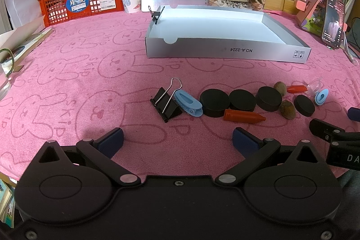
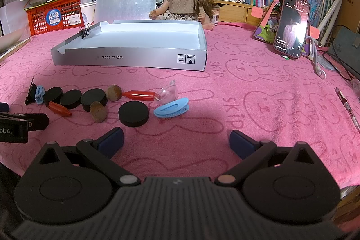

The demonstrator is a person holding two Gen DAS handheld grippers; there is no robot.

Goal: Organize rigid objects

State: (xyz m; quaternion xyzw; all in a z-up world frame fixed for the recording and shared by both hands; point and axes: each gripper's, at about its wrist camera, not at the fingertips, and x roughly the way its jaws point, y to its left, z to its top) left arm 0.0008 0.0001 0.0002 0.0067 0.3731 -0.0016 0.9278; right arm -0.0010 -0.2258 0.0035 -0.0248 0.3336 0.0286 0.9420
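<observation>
Pink towelling (image 1: pixel 90 64), printed with rabbits, covers the table. My left gripper (image 1: pixel 177 141) hovers low with its jaws wide and nothing between them; my right gripper (image 2: pixel 176 140) does likewise, also empty. From the left wrist, the loose items lie in a row from 12 to 2 o'clock: a black binder clip (image 1: pixel 166 105) touching a blue hair clip (image 1: pixel 189 104), then black discs (image 1: pixel 214 102), an orange crayon (image 1: pixel 244 116) resting against them, and two brown nuts (image 1: pixel 288 109). From the right wrist, a lone black disc (image 2: pixel 133 114) sits at 11 o'clock, a second blue hair clip (image 2: pixel 172 110) at 12, with a clear plastic piece (image 2: pixel 167 93) and a second orange crayon (image 2: pixel 139 95) just beyond. The grey cardboard tray (image 1: pixel 225 51) stands well apart at 12 o'clock, empty save for a small binder clip (image 1: pixel 155 14) on its left wall. I judge sorting not yet begun.

Risks: the items crowd together, so closing on one may shove its neighbours; the crayons and nuts may roll; the thin discs may slip from the pads; the two grippers, near each other, may collide.
</observation>
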